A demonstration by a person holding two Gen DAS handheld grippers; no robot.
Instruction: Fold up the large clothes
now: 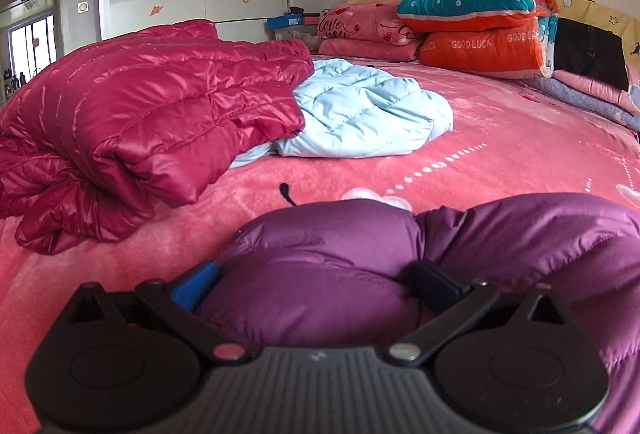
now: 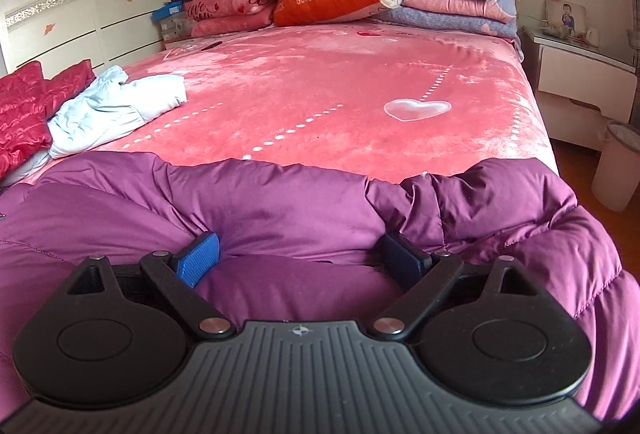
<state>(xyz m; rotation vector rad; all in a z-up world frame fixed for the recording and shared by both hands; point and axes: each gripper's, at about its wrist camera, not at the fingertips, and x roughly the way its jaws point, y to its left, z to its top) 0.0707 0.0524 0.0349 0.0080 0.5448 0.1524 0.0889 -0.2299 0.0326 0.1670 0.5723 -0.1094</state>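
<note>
Left wrist view: the left gripper (image 1: 316, 282) has its jaws spread wide with a bulge of the puffy purple quilted down jacket (image 1: 520, 234) between them, pressing into it without pinching it, on the pink plush bedspread (image 1: 500, 138). A folded glossy crimson down jacket (image 1: 140, 106) lies further up the bedspread.

Right wrist view: the right gripper (image 2: 308, 254) is equally wide, straddling the same jacket (image 2: 280, 202) at the bedspread's (image 2: 320, 82) near end. Grasping looks underway; next, both must close on the fabric, then lift.

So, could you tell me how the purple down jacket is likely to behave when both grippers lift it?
The purple down jacket bulges in puffy quilted folds, so it will probably sag limply between the left gripper and the right gripper. It looks light for its bulk. Its smooth, slightly shiny shell may slip from a shallow pinch.
</note>
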